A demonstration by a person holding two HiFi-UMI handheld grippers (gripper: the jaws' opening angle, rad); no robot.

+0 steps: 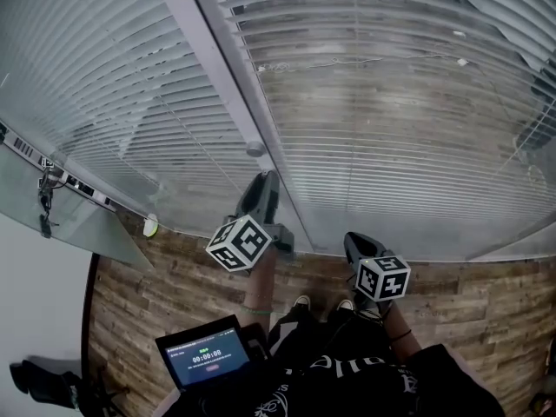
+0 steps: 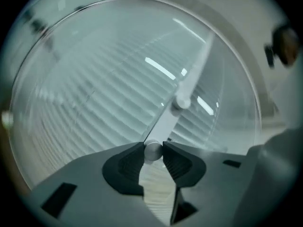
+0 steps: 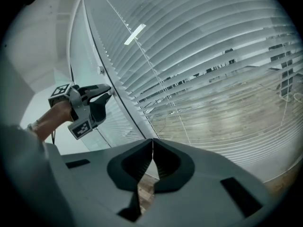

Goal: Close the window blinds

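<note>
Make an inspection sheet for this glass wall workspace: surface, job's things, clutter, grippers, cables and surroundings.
Surface: brown wooden plank floor at the foot of the glass wall.
Job's things: white slatted window blinds behind glass, not fully shut on the right pane, where the view shows through; small silver round knob on the white window post.
Clutter: bunch of keys hanging at the left; blue-lit screen at the person's waist.
Grippers: left gripper shut on the knob; right gripper shut, empty, touching nothing.
Cables: thin cords run across the blinds.
Surroundings: two glass panes, one on each side of the post.
</note>
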